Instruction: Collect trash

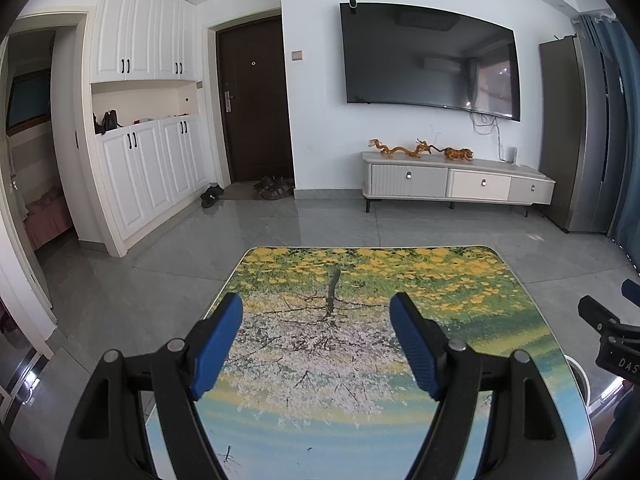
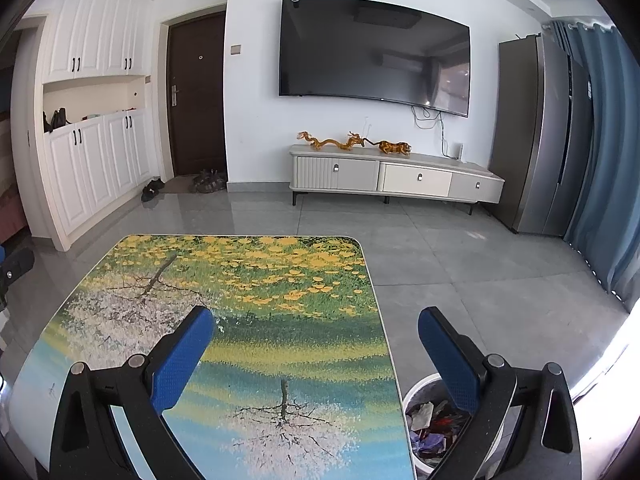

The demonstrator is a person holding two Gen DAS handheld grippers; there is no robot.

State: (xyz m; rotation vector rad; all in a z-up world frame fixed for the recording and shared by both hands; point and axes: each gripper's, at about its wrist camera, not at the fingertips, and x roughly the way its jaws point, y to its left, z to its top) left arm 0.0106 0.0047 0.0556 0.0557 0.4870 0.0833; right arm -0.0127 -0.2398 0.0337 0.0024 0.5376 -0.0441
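A living room with grey floor tiles holds a low bench [image 2: 280,320] whose glossy top is printed with a tree and yellow blossoms; no loose scrap shows on it in either view. Nearest the right wrist camera, the right tongs [image 2: 316,328] stand wide apart and empty, their blue pads hanging above the bench's right edge. At about five o'clock from them, just beside that edge on the floor, sits a round white waste bin [image 2: 412,396] with crumpled wrappers and paper scraps [image 2: 430,420] already lying inside. The left tongs [image 1: 316,316] are equally wide and carry nothing, hovering over the bench's near half; the other tool's black body shows at three o'clock in that view.

By my judgement the collecting is largely done, or a fresh search is due. To do it well, sweep both cameras across the bench and nearby floor before committing, and keep the tongs spread until a scrap sits squarely between the pads.

Farther off, at twelve o'clock, a pale TV cabinet [image 2: 396,176] stands under a wall-mounted black television [image 2: 372,52].
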